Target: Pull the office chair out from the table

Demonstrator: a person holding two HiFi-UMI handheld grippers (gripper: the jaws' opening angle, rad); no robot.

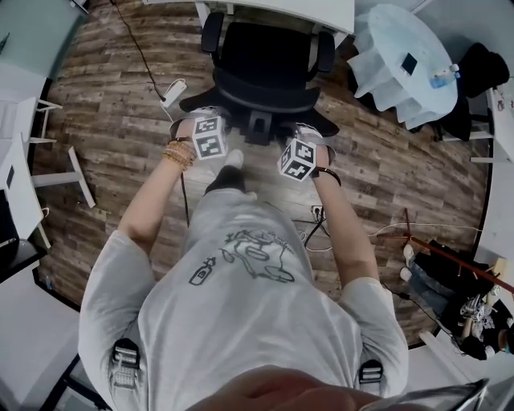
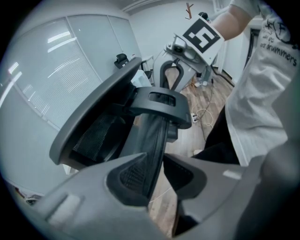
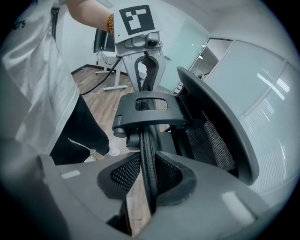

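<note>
Head view shows the chair on the wood floor, close before the white table at the top of the frame, its seat turned toward the table and its back toward the person. Both tools sit on the upper rim of the chair back, one on each side of the black bracket at its middle.

The left gripper is clamped on that thin rim: in the left gripper view the dark edge runs down between its two pads and lies against them. The right gripper is closed on the rim too, and the right gripper view shows both mesh-faced pads pressed on the edge from either side. Each gripper view shows the other tool across the bracket.

A cable trails over the floor left of the chair, and a round white table stands to the right.
</note>
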